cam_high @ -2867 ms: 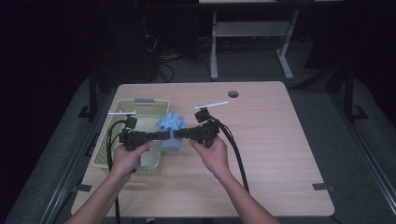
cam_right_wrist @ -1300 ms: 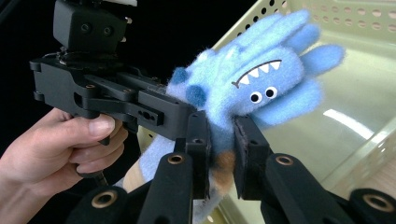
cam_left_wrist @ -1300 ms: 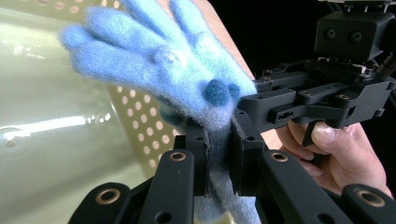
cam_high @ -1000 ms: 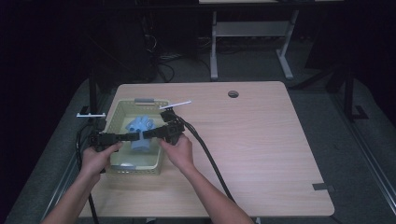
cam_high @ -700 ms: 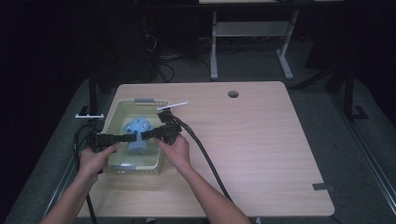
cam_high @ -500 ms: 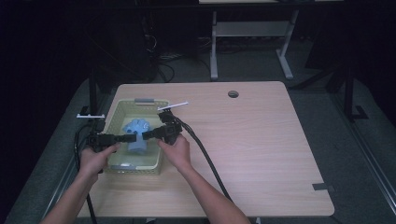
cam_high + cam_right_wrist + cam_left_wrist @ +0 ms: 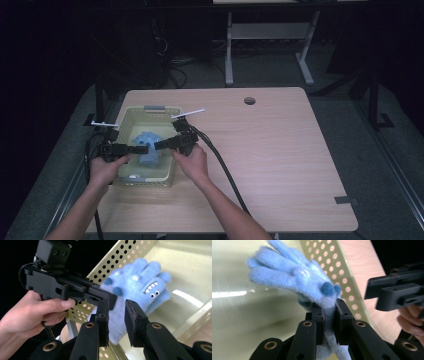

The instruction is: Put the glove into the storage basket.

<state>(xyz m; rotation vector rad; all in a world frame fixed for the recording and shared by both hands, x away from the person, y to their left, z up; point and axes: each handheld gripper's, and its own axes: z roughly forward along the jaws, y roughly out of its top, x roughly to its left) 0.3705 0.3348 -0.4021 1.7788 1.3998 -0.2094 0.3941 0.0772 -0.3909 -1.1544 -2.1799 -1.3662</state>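
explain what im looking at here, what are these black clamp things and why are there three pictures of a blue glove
No robot here: a person at a wooden table holds a hand tool in each hand, each with two black jaws that pinch.

The high view comes from a camera above, looking down. The other two come from small cameras riding on the tools, looking along their jaws.

On the table stands a pale green perforated basket. Over it is a fuzzy blue glove with a little monster face.

The left gripper is shut on the glove's cuff; cloth is squeezed between its pads. The right gripper has just been opening: its jaws stand apart, with the glove behind the gap, not pinched. So only the left tool holds the glove.
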